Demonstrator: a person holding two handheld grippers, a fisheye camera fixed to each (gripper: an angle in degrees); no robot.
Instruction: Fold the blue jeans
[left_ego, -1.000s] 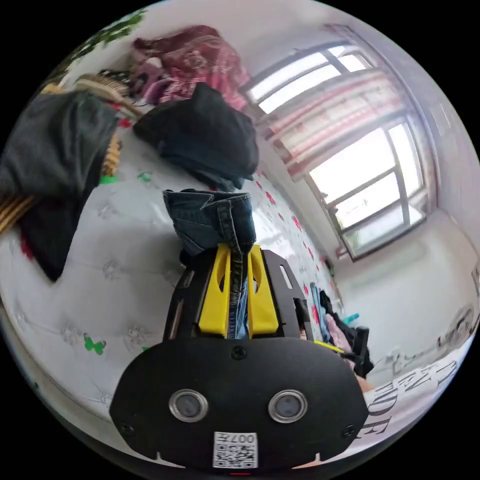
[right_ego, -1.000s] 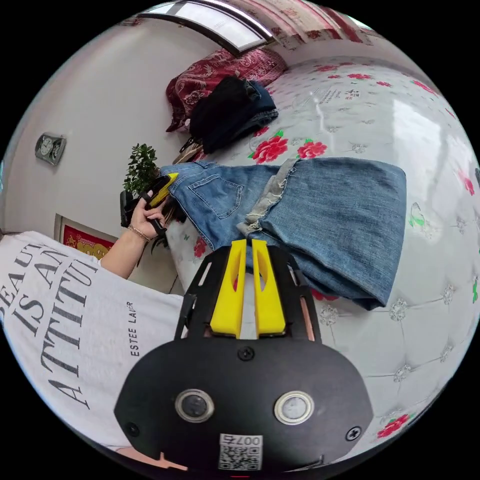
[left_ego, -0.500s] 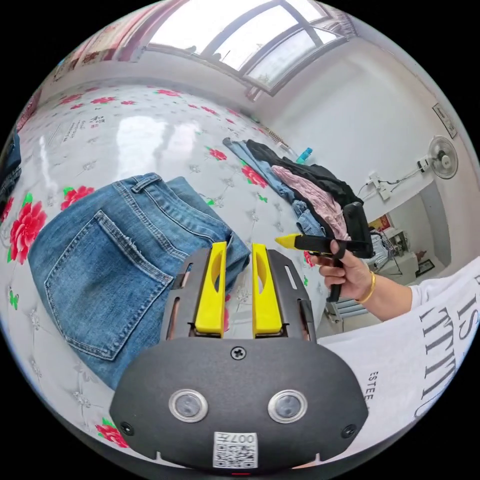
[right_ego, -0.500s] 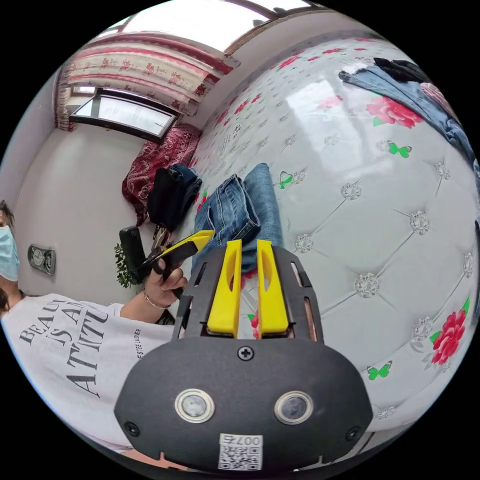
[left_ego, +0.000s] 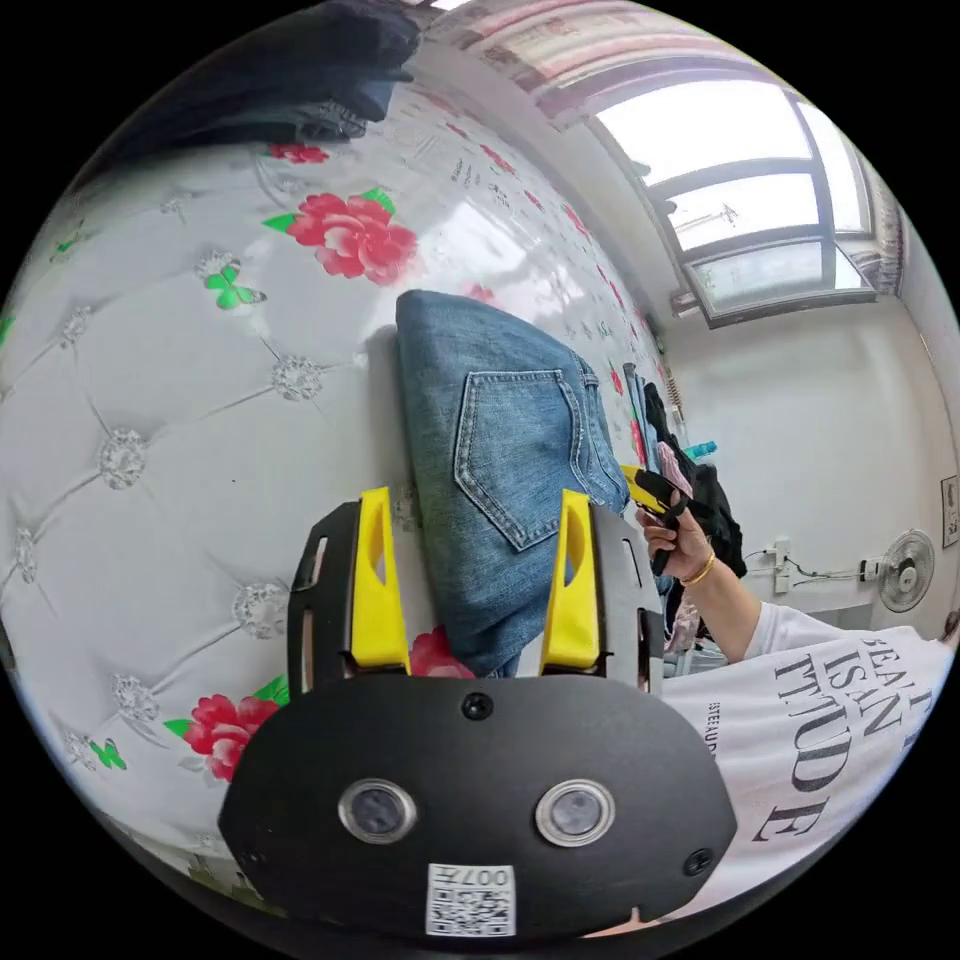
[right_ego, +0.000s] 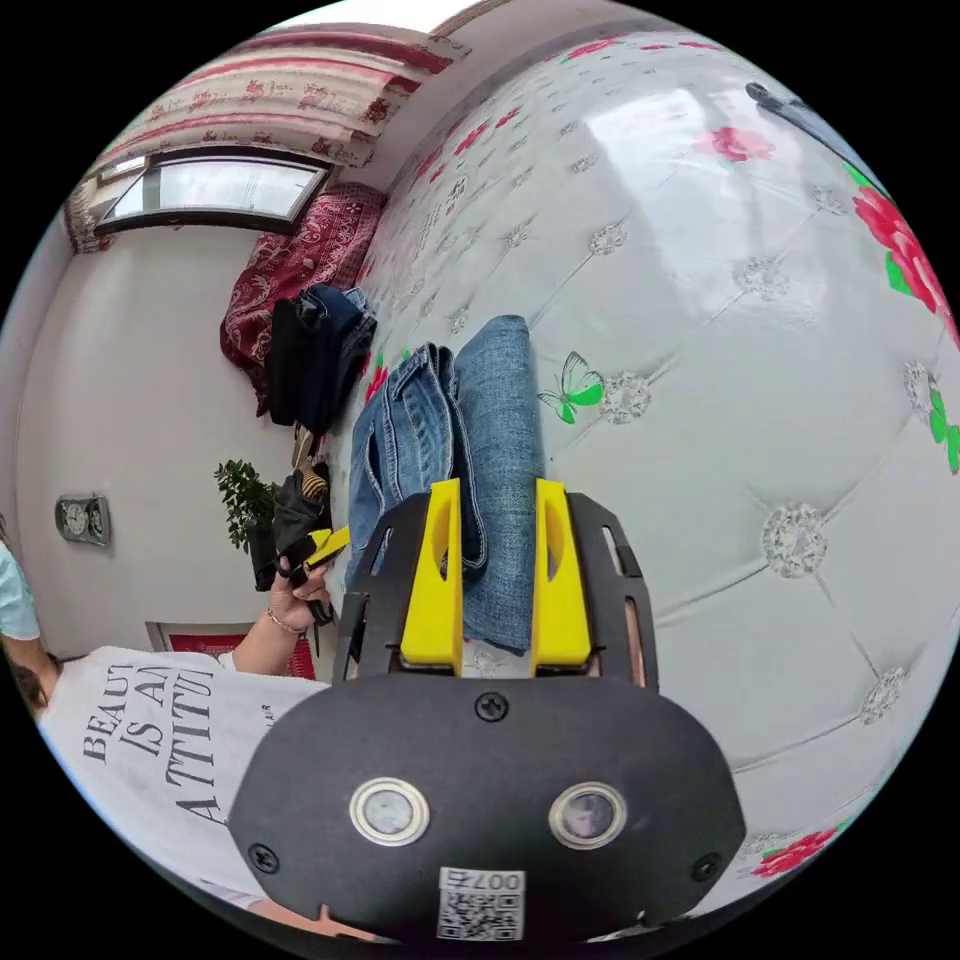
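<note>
My left tool (left_ego: 472, 575) has its yellow jaws spread wide, with the near edge of the folded blue denim jeans (left_ego: 500, 450) showing between them; I cannot tell whether either jaw touches the cloth. My right tool (right_ego: 497, 575) is also parted, its jaws straddling one end of the same jeans (right_ego: 470, 450), again with contact unclear. The jeans lie folded into a compact stack, back pocket up, on the white tufted bed cover printed with red flowers and green butterflies (left_ego: 180, 400). Beyond them in the right gripper view sits a pile of dark folded clothes (right_ego: 315, 350) against a crimson patterned blanket (right_ego: 290, 270).
</note>
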